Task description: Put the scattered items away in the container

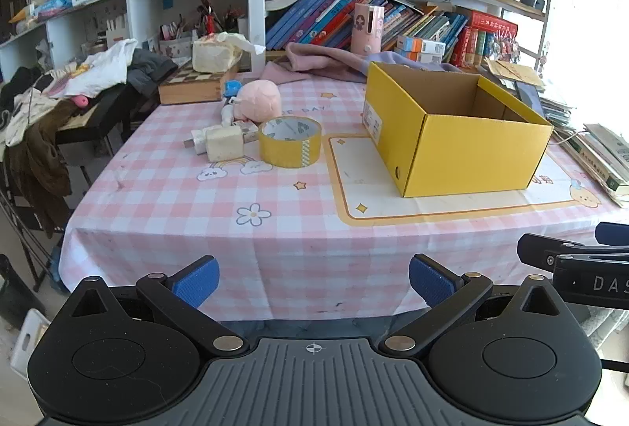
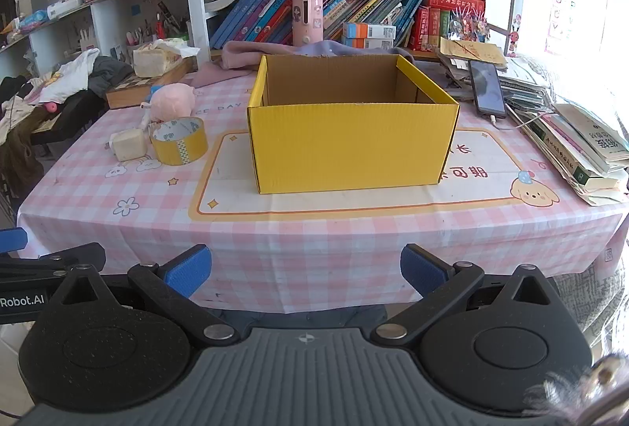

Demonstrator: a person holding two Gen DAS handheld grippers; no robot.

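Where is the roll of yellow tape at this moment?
The tape roll lies flat on the checked tablecloth, left of the yellow box in both views. The cream charger block sits at its left and the pink plush toy just behind.

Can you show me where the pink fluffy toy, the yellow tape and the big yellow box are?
pink plush toy [image 1: 259, 100]: left wrist view, middle of its round body.
yellow tape roll [image 1: 290, 142]: left wrist view, front of its outer band.
yellow box [image 2: 350, 147]: right wrist view, middle of its front wall.
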